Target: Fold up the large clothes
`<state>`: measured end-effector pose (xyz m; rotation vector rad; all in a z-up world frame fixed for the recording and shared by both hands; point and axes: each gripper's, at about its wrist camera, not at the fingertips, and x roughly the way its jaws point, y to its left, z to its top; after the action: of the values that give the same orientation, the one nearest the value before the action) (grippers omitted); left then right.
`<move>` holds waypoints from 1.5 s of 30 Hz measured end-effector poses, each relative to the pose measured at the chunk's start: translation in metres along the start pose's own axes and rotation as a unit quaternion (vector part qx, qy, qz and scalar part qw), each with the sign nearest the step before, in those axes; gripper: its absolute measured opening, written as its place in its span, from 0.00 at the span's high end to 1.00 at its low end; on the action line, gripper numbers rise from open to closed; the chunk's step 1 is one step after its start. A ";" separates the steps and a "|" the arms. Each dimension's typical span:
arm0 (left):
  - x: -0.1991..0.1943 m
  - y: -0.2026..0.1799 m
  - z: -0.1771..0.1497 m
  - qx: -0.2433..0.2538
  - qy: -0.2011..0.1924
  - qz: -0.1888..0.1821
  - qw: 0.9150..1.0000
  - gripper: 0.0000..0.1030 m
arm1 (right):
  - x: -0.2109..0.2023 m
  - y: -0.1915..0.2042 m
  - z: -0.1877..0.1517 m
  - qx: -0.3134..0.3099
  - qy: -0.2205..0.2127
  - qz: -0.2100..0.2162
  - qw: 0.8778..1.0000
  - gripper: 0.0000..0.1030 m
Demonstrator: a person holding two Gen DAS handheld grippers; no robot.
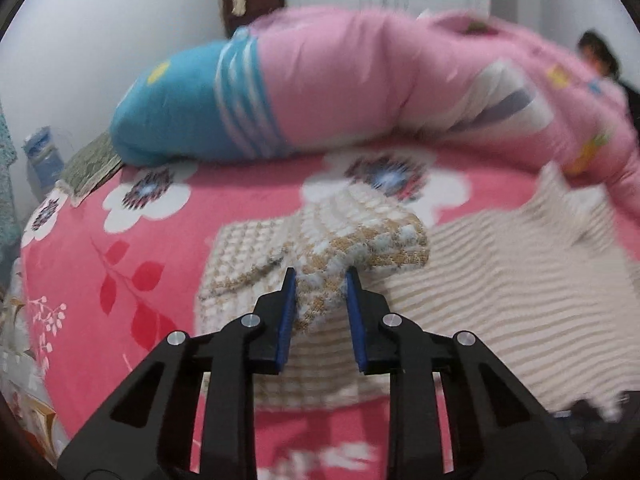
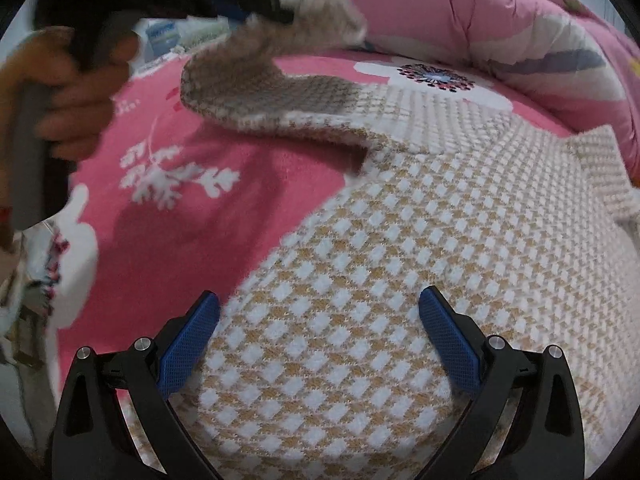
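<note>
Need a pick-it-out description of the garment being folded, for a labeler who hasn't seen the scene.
Find the bed's pink floral blanket; the sweater lies on it, in front of the rolled pink-and-blue quilt. It is the only knit: tan-and-white checks, one sleeve pinched in the left gripper, the open right gripper over its body.

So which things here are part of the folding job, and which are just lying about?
Part of the job:
- knitted sweater, tan and white, spread on the bed
- its sleeve, lifted
- left gripper, shut on the sleeve
- right gripper, open above the sweater body

Just lying about:
- pink floral blanket underneath
- rolled pink and blue duvet behind
- water bottle by the wall
</note>
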<state>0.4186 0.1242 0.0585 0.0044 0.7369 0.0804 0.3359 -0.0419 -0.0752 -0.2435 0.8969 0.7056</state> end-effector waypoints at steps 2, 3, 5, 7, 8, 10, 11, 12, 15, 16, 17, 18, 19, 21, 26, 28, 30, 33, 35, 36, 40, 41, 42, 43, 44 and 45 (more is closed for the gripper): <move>-0.023 -0.017 0.006 -0.005 -0.010 -0.041 0.999 0.77 | -0.012 -0.008 0.001 0.014 -0.001 0.032 0.999 0.06; -0.037 -0.029 0.008 -0.004 -0.014 -0.065 0.998 0.77 | -0.026 -0.014 -0.001 0.024 -0.003 0.052 0.998 0.06; -0.056 -0.050 0.009 0.000 -0.017 -0.102 0.995 0.76 | -0.053 -0.021 -0.008 0.020 -0.015 0.056 0.998 0.06; -0.074 -0.075 0.007 -0.004 -0.010 -0.154 0.988 0.75 | -0.085 -0.028 -0.019 0.001 -0.035 0.020 0.999 0.06; -0.079 -0.087 0.004 -0.009 -0.002 -0.181 0.983 0.72 | -0.105 -0.033 -0.029 -0.008 -0.045 -0.003 0.999 0.06; -0.084 -0.110 -0.006 -0.011 0.018 -0.227 0.974 0.55 | -0.125 -0.054 -0.042 -0.002 -0.047 -0.031 0.998 0.06; -0.084 -0.120 -0.013 -0.011 0.029 -0.250 0.968 0.37 | -0.139 -0.065 -0.055 0.011 -0.041 -0.041 0.998 0.06; -0.084 -0.129 -0.020 -0.009 0.037 -0.262 0.964 0.27 | -0.148 -0.073 -0.064 0.022 -0.035 -0.045 0.998 0.06; -0.087 -0.157 -0.049 0.024 0.042 -0.257 0.965 0.21 | -0.159 -0.114 -0.087 0.072 -0.002 -0.055 0.996 0.06; -0.088 -0.162 -0.055 0.032 0.045 -0.252 0.966 0.20 | -0.166 -0.126 -0.097 0.095 0.007 -0.059 0.994 0.06; -0.089 -0.164 -0.063 0.039 0.047 -0.246 0.967 0.19 | -0.170 -0.138 -0.103 0.116 0.012 -0.059 0.991 0.06; -0.089 -0.164 -0.067 0.043 0.048 -0.243 0.968 0.18 | -0.174 -0.151 -0.107 0.141 0.012 -0.049 0.989 0.06; -0.091 -0.163 -0.076 0.047 0.049 -0.233 0.970 0.18 | -0.173 -0.159 -0.108 0.160 0.006 -0.035 0.987 0.06; -0.086 -0.152 -0.084 0.048 0.056 -0.216 0.974 0.15 | -0.178 -0.179 -0.102 0.207 -0.012 0.010 0.978 0.06; -0.065 -0.122 -0.109 0.057 0.080 -0.121 0.988 0.15 | -0.150 -0.193 -0.055 0.264 -0.042 0.135 0.954 0.09; -0.050 -0.117 -0.122 0.071 0.100 -0.064 0.990 0.15 | -0.130 -0.190 -0.035 0.266 -0.034 0.159 0.950 0.17; -0.032 -0.107 -0.132 0.066 0.117 -0.033 0.990 0.15 | -0.102 -0.188 -0.016 0.268 -0.015 0.162 0.950 0.28; -0.014 -0.088 -0.139 0.035 0.129 -0.018 0.991 0.15 | -0.062 -0.184 -0.002 0.275 0.021 0.141 0.951 0.40; -0.005 -0.068 -0.145 0.003 0.136 -0.038 0.990 0.09 | -0.042 -0.185 0.000 0.278 0.047 0.117 0.952 0.49; -0.002 -0.059 -0.147 -0.019 0.137 -0.054 0.989 0.08 | -0.033 -0.186 -0.001 0.280 0.055 0.120 0.951 0.51; 0.004 -0.043 -0.151 -0.046 0.135 -0.083 0.986 0.08 | -0.013 -0.182 0.001 0.269 0.071 0.107 0.955 0.72; 0.002 -0.044 -0.153 -0.043 0.133 -0.083 0.987 0.08 | -0.012 -0.180 0.003 0.263 0.067 0.102 0.957 0.79; 0.002 -0.045 -0.153 -0.038 0.131 -0.080 0.987 0.08 | -0.013 -0.176 0.008 0.254 0.059 0.094 0.961 0.81; 0.003 -0.045 -0.155 -0.036 0.130 -0.077 0.988 0.08 | -0.014 -0.171 0.014 0.248 0.050 0.089 0.963 0.83; 0.000 -0.045 -0.157 -0.035 0.130 -0.076 0.988 0.08 | -0.024 -0.169 0.022 0.240 0.029 0.088 0.966 0.84; 0.000 -0.045 -0.158 -0.034 0.130 -0.074 0.988 0.07 | -0.035 -0.169 0.028 0.236 0.015 0.088 0.968 0.85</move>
<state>0.3160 0.0750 -0.0596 -0.1278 0.9923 -0.0373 0.4493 -0.1720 -0.0459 0.2535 1.0970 0.6320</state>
